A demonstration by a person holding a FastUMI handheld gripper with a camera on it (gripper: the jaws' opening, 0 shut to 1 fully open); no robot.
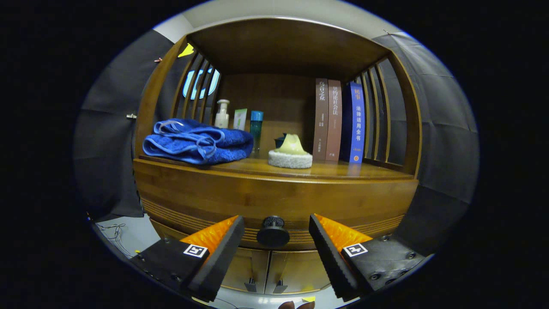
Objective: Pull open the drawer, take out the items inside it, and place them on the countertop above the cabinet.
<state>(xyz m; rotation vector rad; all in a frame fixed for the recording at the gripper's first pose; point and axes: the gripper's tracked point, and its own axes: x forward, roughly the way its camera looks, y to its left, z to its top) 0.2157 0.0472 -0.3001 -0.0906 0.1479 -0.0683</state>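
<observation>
1. Wood cabinet (274, 195) is seen head-on; its drawer (240, 201) is closed, front flush under the bench (343, 171).
2. Drawer knob (272, 231), dark and round, is seen just ahead of the gripper (274, 234), in the gap between the two fingers.
3. Jaws are held apart, one finger to each side of the knob; neither is seen touching it.
4. On the bench: a folded blue towel (197, 146) at one end, bottles (223, 113) behind it near the back panel.
5. A pale round sponge (290, 155) is set near the middle; three upright books (339, 122) stand beside it, against the slatted side.
6. Two lower doors (268, 270) are noted beneath the drawer, both closed.
</observation>
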